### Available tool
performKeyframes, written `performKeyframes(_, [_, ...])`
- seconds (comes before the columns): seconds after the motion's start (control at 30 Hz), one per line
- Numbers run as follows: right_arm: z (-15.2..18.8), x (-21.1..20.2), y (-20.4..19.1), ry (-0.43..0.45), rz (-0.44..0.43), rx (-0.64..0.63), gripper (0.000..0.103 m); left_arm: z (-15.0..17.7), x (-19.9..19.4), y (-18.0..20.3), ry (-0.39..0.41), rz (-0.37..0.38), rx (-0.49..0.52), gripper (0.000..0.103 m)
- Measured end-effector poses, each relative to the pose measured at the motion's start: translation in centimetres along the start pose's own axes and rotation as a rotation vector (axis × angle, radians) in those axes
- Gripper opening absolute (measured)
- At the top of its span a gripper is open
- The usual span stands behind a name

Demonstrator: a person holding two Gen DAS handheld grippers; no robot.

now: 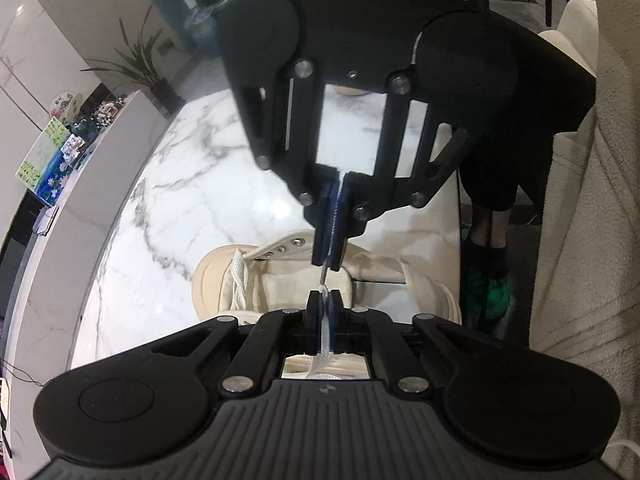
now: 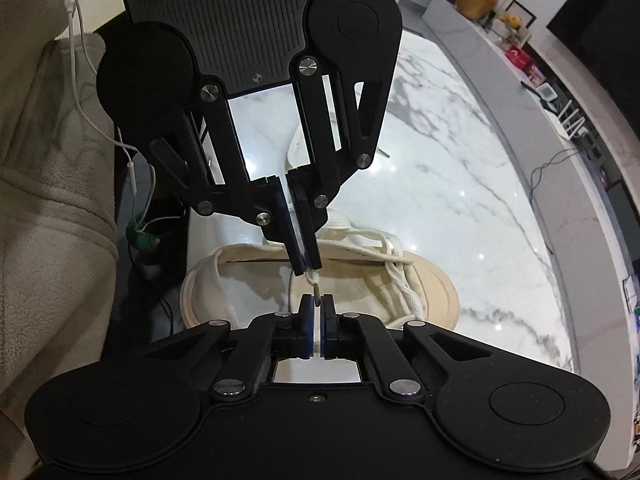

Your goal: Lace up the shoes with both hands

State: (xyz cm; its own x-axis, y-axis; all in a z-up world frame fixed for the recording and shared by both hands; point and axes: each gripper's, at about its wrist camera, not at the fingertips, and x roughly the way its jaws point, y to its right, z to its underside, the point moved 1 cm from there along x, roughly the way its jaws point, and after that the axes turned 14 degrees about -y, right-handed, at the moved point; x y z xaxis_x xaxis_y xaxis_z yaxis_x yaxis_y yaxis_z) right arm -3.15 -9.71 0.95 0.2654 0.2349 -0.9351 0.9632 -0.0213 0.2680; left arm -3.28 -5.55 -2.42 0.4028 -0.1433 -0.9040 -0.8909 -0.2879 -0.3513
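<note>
Two grippers meet tip to tip over the shoe (image 1: pixel 224 280): left gripper (image 1: pixel 325 300) pinching the lace (image 1: pixel 326 344), right gripper (image 2: pixel 317 302) at twelve o'clock nipping its aglet (image 2: pixel 316 294).

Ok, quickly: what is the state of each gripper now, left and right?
Left gripper: closed on the white woven shoelace.
Right gripper: closed on that shoelace's stiff grey tip.
</note>
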Motion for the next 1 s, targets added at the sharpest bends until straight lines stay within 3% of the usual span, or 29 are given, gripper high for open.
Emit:
performKeyframes(0.07, [0.3, -0.1, -0.2, 0.004, -0.001, 0.002, 0.001, -0.1, 0.0, 0.2, -0.003, -0.017, 0.008, 0.018])
performKeyframes(0.23, [0.8, -0.9, -0.1, 0.015, 0.001, 0.011, 0.001, -0.3, -0.2, 0.6, 0.004, -0.02, 0.008, 0.018])
performKeyframes(0.33, [1.1, -1.1, 0.0, 0.019, 0.004, 0.023, 0.001, -0.7, 0.1, -0.1, -0.005, 0.026, -0.04, 0.005])
performKeyframes(0.5, [1.9, -1.0, 0.2, 0.02, 0.006, 0.068, 0.001, -0.6, -0.2, -0.6, -0.012, 0.041, -0.094, 0.003])
performKeyframes(0.83, [3.1, -0.6, 3.0, 0.056, 0.045, 0.344, 0.005, -1.6, 0.7, -3.7, -0.089, 0.009, -0.355, 0.002])
performKeyframes(1.0, [3.0, -0.2, 3.0, 0.104, 0.024, 0.462, 0.008, -2.3, 1.1, -4.1, -0.139, -0.033, -0.393, 0.002])
